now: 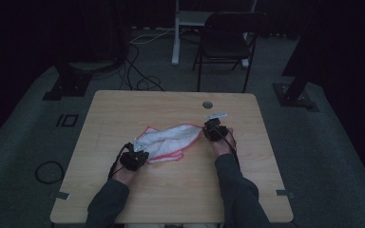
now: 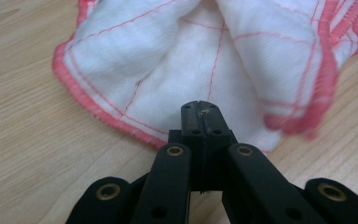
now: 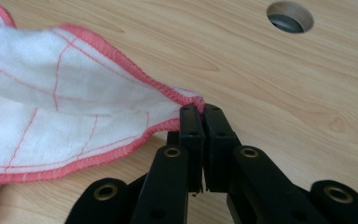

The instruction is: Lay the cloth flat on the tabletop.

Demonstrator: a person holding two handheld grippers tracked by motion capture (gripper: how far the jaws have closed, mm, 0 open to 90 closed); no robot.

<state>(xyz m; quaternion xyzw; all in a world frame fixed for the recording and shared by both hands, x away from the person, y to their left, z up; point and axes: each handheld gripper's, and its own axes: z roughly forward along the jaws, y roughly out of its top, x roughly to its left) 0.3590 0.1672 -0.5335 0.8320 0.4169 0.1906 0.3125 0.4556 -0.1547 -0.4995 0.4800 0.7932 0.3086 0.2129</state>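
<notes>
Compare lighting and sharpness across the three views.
High view: dim, room near black, only the table and cloth lit. Left gripper view: bright; the cloth's red hem at right is smeared, and the black jaws are soft up close. Right gripper view: bright, cloth corner crisp, the table hole softer.

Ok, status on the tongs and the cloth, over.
Left tongs shut on cloth edge. Right tongs shut on its corner. Nothing in the way.
</notes>
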